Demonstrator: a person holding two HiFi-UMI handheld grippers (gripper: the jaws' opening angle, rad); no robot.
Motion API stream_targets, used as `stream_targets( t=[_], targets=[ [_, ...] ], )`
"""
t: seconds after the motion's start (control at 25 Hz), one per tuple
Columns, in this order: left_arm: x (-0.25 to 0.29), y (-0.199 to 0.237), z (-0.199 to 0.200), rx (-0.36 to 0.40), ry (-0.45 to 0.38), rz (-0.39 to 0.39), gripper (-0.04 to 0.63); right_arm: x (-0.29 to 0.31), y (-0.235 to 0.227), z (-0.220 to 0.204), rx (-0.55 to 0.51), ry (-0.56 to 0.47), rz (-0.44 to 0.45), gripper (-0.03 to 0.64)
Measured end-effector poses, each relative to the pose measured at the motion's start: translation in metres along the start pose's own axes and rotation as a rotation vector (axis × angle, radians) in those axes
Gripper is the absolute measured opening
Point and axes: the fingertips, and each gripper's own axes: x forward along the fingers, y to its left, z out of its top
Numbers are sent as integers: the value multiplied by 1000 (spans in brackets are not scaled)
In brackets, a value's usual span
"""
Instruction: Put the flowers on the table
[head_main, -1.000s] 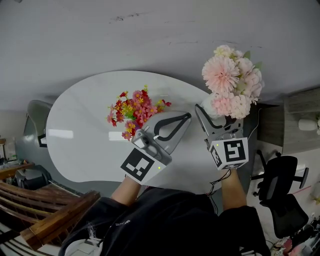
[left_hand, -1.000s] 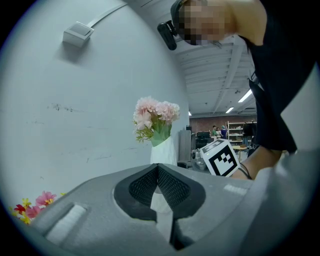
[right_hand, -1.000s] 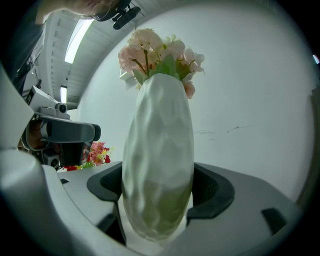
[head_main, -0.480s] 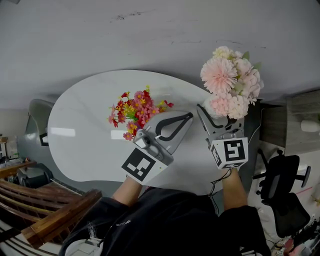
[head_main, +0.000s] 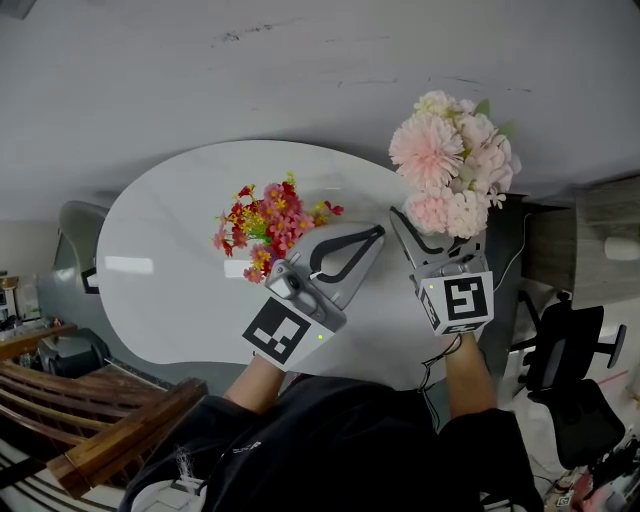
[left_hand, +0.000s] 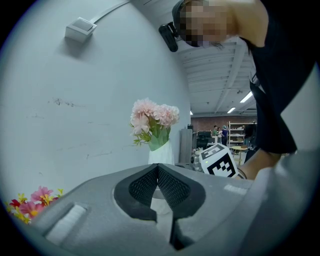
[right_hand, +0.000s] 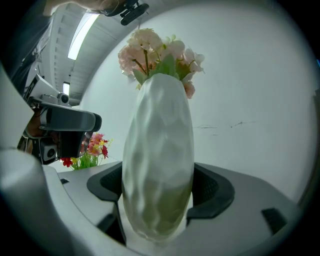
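My right gripper (head_main: 437, 236) is shut on a white ribbed vase (right_hand: 157, 165) that holds a bunch of pale pink flowers (head_main: 452, 165). It holds the vase upright above the right end of the white oval table (head_main: 160, 270). The pink flowers (right_hand: 160, 55) rise above the vase's mouth. On the table's middle stands a small bunch of red, pink and yellow flowers (head_main: 268, 225). My left gripper (head_main: 376, 232) lies just right of that bunch, shut with nothing in it; its pads meet (left_hand: 158, 167). The vase (left_hand: 161, 152) stands beyond its tips.
A black office chair (head_main: 565, 390) stands right of the table, with a grey cabinet (head_main: 605, 240) behind it. Dark wooden slats (head_main: 90, 430) lie at the lower left and a grey seat (head_main: 70, 225) at the table's left end. A grey wall rises behind the table.
My right gripper has carried the vase of pink flowers slightly left, toward the table's middle. The left gripper and the small bunch have stayed put.
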Motion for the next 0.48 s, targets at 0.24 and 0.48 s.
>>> stream_targets(
  t=[0.24,0.48],
  targets=[
    [0,0,-1,-2,7,4,5,1,0,-1,0,-5,5,383],
    [1,-1,-1,-5,11,6,5,0,-1,-1,-1,-1,2,383]
  ],
)
